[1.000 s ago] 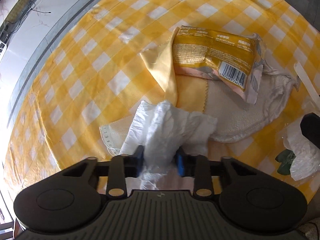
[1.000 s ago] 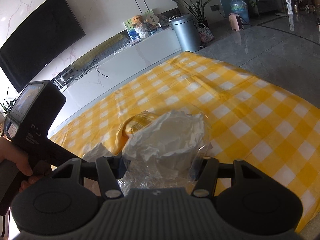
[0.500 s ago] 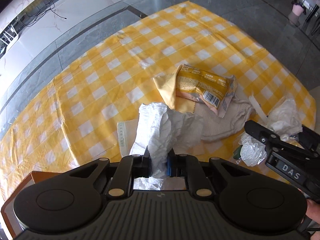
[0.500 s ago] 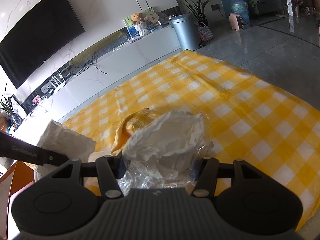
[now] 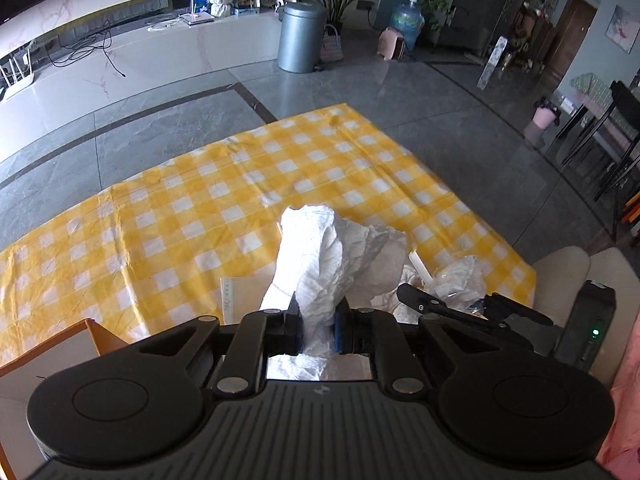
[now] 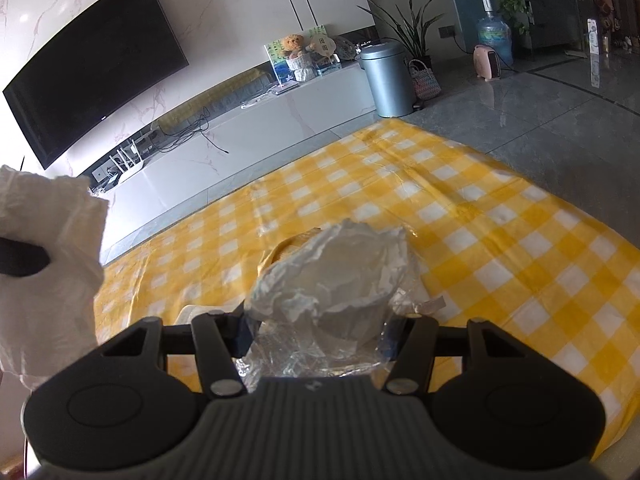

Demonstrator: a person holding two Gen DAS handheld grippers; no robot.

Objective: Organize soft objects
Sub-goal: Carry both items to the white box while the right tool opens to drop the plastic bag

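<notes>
Holding two soft things at once, you have each claw clenched on its own load. Your left claw (image 5: 316, 330) is pinched tight on a crumpled white tissue (image 5: 332, 256), gripping it low so the loose upper part stands up above the fingers, well clear of the yellow checked cloth (image 5: 180, 216) that covers the worktop. That lift probably serves to carry it off the pile toward wherever it belongs; the brown-edged box (image 5: 60, 350) at the lower left of the left view may be that place, though I cannot tell what it holds.

Your right claw (image 6: 320, 334) is closed on a clear plastic bag (image 6: 332, 292) with something pale and crumpled inside. The jaws stand wide because the bag is bulky, and both fingers press into its sides. It sits low, near the cloth, but whether it touches the cloth I cannot tell.

Much is hidden. The tissue blocks the middle of the left view, so the remaining pile shows only in scraps: a cream cloth (image 5: 246, 290) with a printed edge beside the tissue, and bits of white material behind your right tool. In the right view the bag covers most of a yellow packet (image 6: 288, 246) behind it. The lower end of the tissue vanishes under the left claw's body, and the bag's contents are too blurred to name.
</notes>
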